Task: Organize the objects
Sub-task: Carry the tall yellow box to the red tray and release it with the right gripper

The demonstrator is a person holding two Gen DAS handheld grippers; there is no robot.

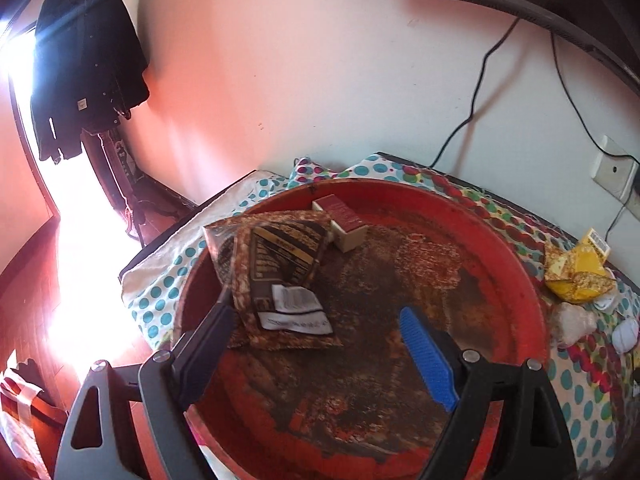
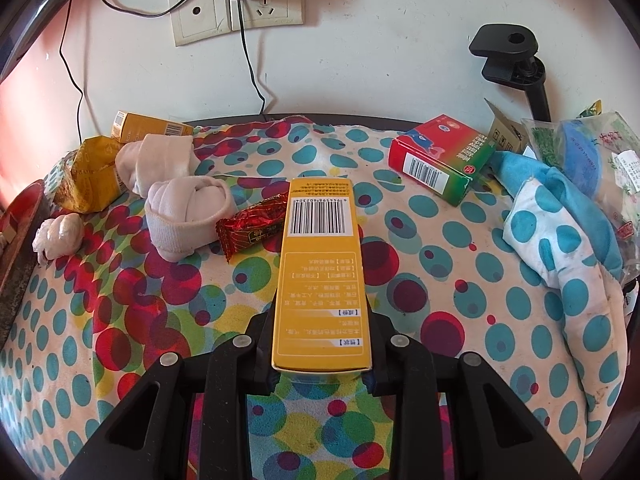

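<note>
— What's the right hand-held gripper (image 2: 322,364) got?

— It's clenched on a long yellow box (image 2: 323,276), barcode facing up, held out over the dotted cloth (image 2: 460,280) on the desk.

— And the left one?

— The left hand-held gripper (image 1: 316,344) is released, jaws spread wide with nothing between them, hanging above the round red tray (image 1: 516,264) at the desk's left edge. A brown patterned packet (image 1: 276,280) lies in the tray, with a small red carton (image 1: 342,220) beside its far corner.

— What else is lying about?

— Two rolled pale socks (image 2: 188,212), a red candy wrapper (image 2: 256,228) beside the nearer one, a red-and-green box (image 2: 440,160) toward the far right corner, and a crumpled yellow pack (image 2: 90,176) near the tray.
</note>
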